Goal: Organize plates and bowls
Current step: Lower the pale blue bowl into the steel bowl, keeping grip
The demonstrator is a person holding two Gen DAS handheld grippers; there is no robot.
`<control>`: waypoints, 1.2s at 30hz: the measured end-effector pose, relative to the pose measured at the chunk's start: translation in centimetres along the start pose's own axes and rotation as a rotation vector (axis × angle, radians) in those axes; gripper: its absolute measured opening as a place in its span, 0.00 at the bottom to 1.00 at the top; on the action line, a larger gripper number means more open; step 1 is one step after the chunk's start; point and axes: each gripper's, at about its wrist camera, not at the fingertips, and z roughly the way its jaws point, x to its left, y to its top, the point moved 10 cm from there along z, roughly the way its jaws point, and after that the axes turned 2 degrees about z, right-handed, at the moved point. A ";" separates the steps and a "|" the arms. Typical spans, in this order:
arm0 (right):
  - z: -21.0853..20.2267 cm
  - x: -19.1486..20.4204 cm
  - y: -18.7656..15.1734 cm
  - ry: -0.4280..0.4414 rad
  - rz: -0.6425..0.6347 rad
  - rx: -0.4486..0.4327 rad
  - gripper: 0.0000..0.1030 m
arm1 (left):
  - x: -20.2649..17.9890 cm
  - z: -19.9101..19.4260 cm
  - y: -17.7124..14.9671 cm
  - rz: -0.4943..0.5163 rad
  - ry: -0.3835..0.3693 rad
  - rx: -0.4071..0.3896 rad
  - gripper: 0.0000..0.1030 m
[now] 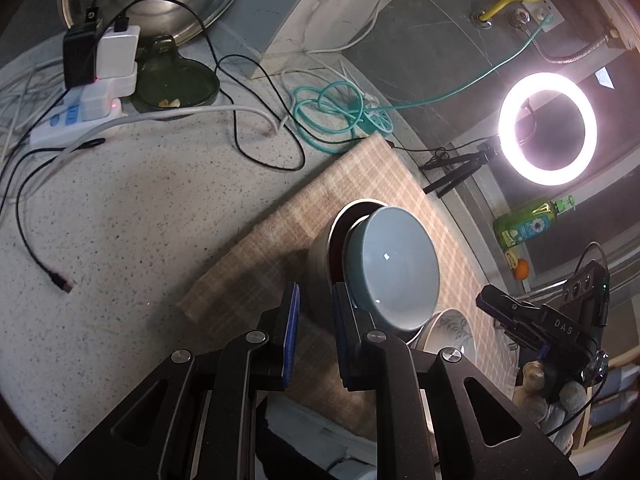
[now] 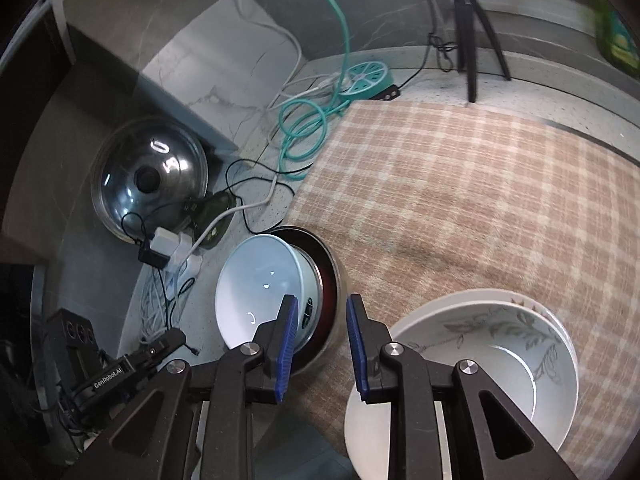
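Observation:
A pale blue bowl (image 1: 390,268) lies tilted inside a bigger bowl (image 1: 320,248) that is white outside and dark red inside, at the left edge of the plaid cloth (image 1: 360,176). My left gripper (image 1: 316,334) hovers just in front of this pair, open by a narrow gap with only cloth showing between its pads. My right gripper (image 2: 322,344) is open; the bigger bowl's rim (image 2: 330,280) shows in its gap, and neither pad presses on it. The blue bowl (image 2: 258,288) lies to its left. To its right a white leaf-patterned bowl (image 2: 500,344) sits on a white plate (image 2: 360,428).
On the speckled counter (image 1: 140,220) lie a power strip with chargers (image 1: 96,76), black and white cables, a green glass dish (image 1: 180,80), a steel pot lid (image 2: 148,184) and a coiled teal cable (image 1: 332,112). A ring light (image 1: 548,132) on a tripod and a green bottle (image 1: 528,222) stand behind the cloth.

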 end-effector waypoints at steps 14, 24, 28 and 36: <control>-0.9 -1.7 -1.3 0.014 0.054 -0.013 0.22 | -0.7 0.6 -1.1 -0.019 -0.008 0.015 0.18; -0.1 -1.9 -1.7 0.059 0.029 0.052 0.22 | -2.1 1.1 -0.4 -0.008 0.040 -0.006 0.18; 0.3 -1.4 -1.8 0.068 0.029 0.061 0.22 | -2.0 1.5 0.1 0.002 0.050 -0.001 0.18; 1.5 -1.5 -1.6 0.030 0.085 0.035 0.22 | -1.9 2.9 2.1 0.088 0.022 0.049 0.18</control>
